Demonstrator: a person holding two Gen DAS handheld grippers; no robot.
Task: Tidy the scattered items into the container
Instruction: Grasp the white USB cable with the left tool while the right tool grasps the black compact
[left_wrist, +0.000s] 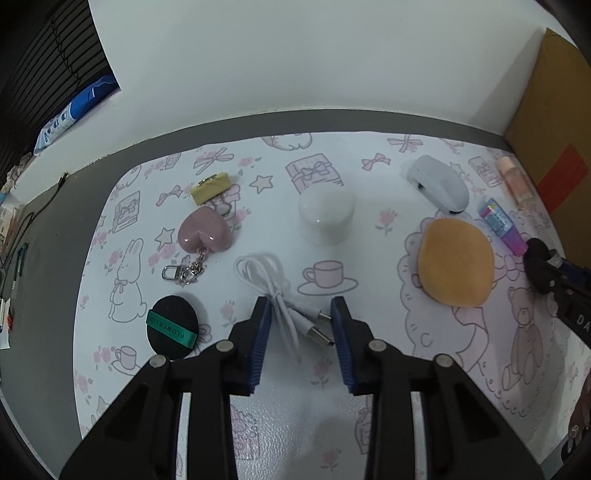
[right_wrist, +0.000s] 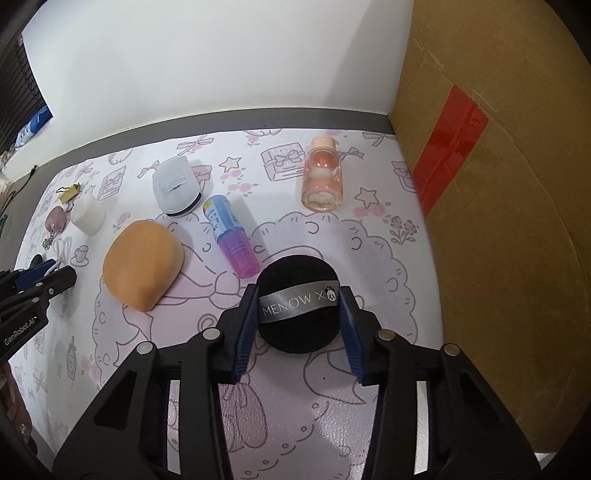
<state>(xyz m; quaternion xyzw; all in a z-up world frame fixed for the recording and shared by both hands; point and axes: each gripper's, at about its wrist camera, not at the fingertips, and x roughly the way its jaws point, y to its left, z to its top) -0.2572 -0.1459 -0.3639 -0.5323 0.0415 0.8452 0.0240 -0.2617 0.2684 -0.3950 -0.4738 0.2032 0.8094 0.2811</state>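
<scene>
A coiled white USB cable (left_wrist: 284, 295) lies on the patterned mat (left_wrist: 369, 387). My left gripper (left_wrist: 301, 306) straddles it, one blue pad against the strands and the other against the plugs. A black powder puff (right_wrist: 297, 321) with a grey ribbon sits between the pads of my right gripper (right_wrist: 299, 295), which press on both of its sides. Still on the mat are an orange sponge (right_wrist: 142, 266), a purple-capped tube (right_wrist: 231, 234), a peach bottle (right_wrist: 322, 173), a white case (right_wrist: 176, 186), a white jar (left_wrist: 327, 216), a pink heart keychain (left_wrist: 205, 234) and a green-ribboned puff (left_wrist: 171, 326).
A brown cardboard box (right_wrist: 498, 184) with red tape stands along the mat's right edge. A white wall runs behind the table. A yellow clip (left_wrist: 210, 188) lies near the heart. Cables and clutter line the grey table strip (left_wrist: 40, 258) on the left.
</scene>
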